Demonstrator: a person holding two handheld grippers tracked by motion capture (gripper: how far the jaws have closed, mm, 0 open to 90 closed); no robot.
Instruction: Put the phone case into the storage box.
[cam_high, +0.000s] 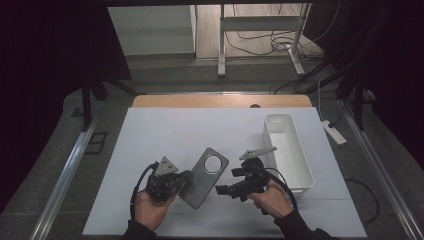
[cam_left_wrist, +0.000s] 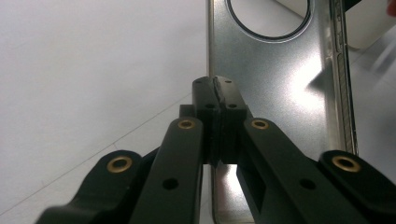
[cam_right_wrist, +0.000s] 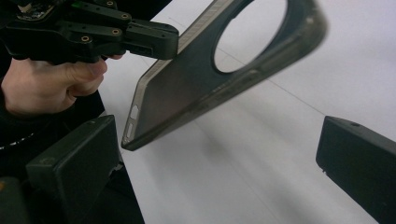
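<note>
High view has the left gripper (cam_high: 186, 176) clamped on a phone case's (cam_high: 204, 177) edge, lifted off the worktop (cam_high: 165, 130); smoky translucent plastic, round camera cutout. Right gripper (cam_high: 227, 180) jaws wide, just beside it.

We see left gripper (cam_high: 184, 176) clamped tight at 7 o'clock; right gripper (cam_high: 226, 181) at 5 o'clock, jaws spread.

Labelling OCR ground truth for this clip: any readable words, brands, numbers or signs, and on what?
None readable.
Phone case, clamped at its edge by the left gripper: bare, no print in any view.
White bin: plain walls.
Right gripper, jaws open: a faint mark on one jaw block in the right gripper view, too blurred to read.
</note>
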